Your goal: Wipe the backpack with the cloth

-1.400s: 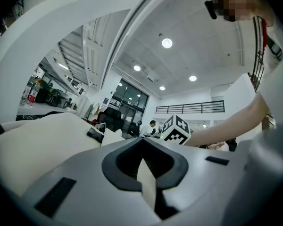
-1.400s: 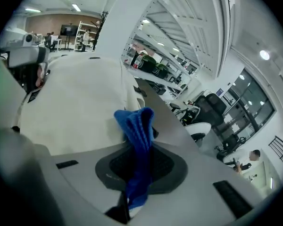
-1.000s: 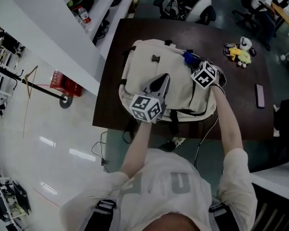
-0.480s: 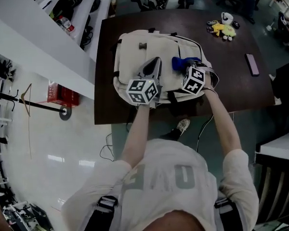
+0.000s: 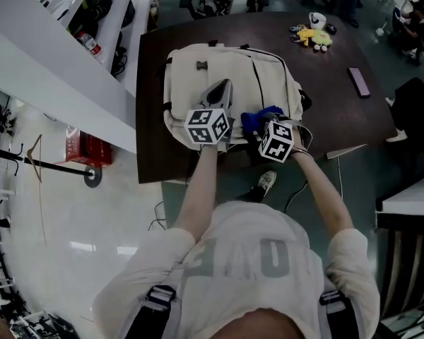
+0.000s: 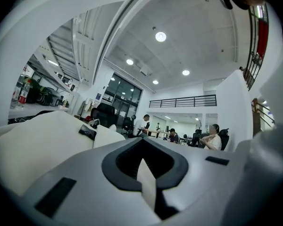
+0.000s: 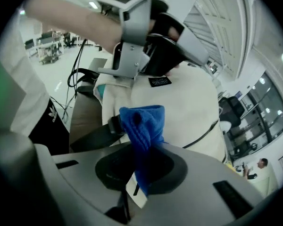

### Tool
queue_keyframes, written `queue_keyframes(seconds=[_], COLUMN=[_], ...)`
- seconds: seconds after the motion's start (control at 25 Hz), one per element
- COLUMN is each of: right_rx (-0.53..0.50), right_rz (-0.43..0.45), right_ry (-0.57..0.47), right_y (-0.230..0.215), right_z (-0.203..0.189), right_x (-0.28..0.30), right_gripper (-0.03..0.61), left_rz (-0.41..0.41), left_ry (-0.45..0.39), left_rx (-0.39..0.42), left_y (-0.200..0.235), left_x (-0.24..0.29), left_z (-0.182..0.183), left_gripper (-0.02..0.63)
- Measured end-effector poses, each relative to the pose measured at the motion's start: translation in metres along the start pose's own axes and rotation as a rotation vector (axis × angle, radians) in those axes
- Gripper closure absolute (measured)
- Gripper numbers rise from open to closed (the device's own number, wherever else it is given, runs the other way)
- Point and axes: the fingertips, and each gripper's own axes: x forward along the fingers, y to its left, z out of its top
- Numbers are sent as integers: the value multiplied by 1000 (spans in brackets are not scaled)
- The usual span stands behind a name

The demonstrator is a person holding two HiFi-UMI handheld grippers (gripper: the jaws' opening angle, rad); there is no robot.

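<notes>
Now the right tool (image 7: pixel 134 192) pinches the cloth (image 7: pixel 142 124) over the near edge of the backpack (image 5: pixel 226 58), which lies on the bench (image 5: pixel 339 111). The left tool (image 6: pixel 148 192), pressed together, rests on the pack. Snagging a strap could tug the cloth free.

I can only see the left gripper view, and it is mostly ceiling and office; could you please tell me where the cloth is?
Observer: The cloth, a blue one, is clamped in the right gripper; its jaws are shut on it.
Operator: Thank you. Is the cloth over the backpack?
Observer: Yes. In the head view it sits at the near edge of the cream backpack, which lies flat on a dark table. I cannot confirm contact.
Operator: And where is my left gripper?
Observer: The left gripper lies on top of the backpack, just left of the cloth, pointing away from the person.
</notes>
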Motion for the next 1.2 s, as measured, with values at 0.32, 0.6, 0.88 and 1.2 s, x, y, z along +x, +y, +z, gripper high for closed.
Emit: queue_keyframes(seconds=[0.32, 0.6, 0.88, 1.2], right_rx=[3, 165, 124, 128], right_rz=[27, -103, -317, -332], right_ry=[1, -145, -63, 25], right_y=[11, -83, -228, -275], right_z=[-1, 10, -10, -35], right_x=[-2, -36, -57, 2], right_gripper=[537, 537, 537, 537], left_rz=[9, 6, 4, 42], left_ry=[-3, -15, -20, -25], left_rx=[-22, -48, -53, -56], left_y=[4, 5, 4, 11], left_x=[0, -1, -4, 5], left_z=[-1, 2, 1, 4], left_gripper=[609, 609, 609, 610])
